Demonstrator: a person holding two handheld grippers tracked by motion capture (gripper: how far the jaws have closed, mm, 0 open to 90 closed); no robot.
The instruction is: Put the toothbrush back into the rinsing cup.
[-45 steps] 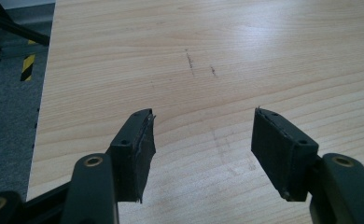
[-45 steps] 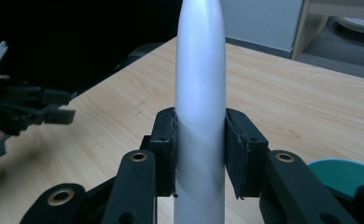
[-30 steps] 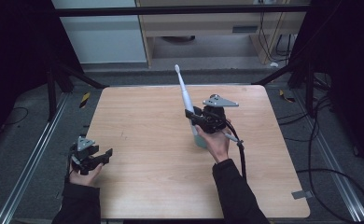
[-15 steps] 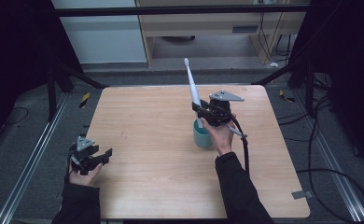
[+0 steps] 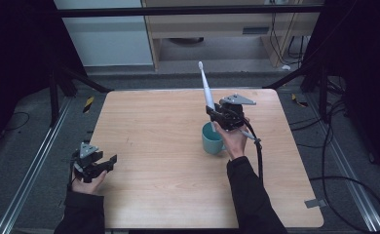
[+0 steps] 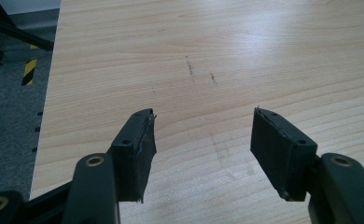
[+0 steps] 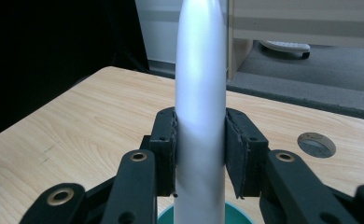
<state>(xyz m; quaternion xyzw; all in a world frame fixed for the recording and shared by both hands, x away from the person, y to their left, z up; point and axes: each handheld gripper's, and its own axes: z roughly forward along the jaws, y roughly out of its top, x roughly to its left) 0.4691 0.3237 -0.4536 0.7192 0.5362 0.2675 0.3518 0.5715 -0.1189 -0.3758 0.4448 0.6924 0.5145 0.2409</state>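
The right gripper (image 7: 199, 154) had its jaws pinched on the thick white handle of an electric toothbrush (image 7: 201, 93), one black pad flat against each side of the barrel, and in the right gripper view the rim of a teal cup (image 7: 203, 218) showed directly under the handle's lower end. From the high view the toothbrush (image 5: 206, 87) stood nearly upright, its slim head tipped a little up and away from the person, with the cup (image 5: 211, 138) on the wooden table (image 5: 154, 146) just below and beside the right hand (image 5: 233, 139). The step in hand looked like lowering the toothbrush's base into the cup; to do it well, the handle would want to be kept centred over the mouth, brought closer to vertical, and let down slowly until it bottomed, with the pads released only once the cup's wall could take the lean, since a tall, top-heavy handle could tip a light cup. The left gripper (image 6: 203, 154) had its jaws spread wide with nothing between them, held low over the table's near left corner, well apart from the cup; it could come across to steady the cup if needed. No brand, label or readable writing showed on the toothbrush, the cup or the table.
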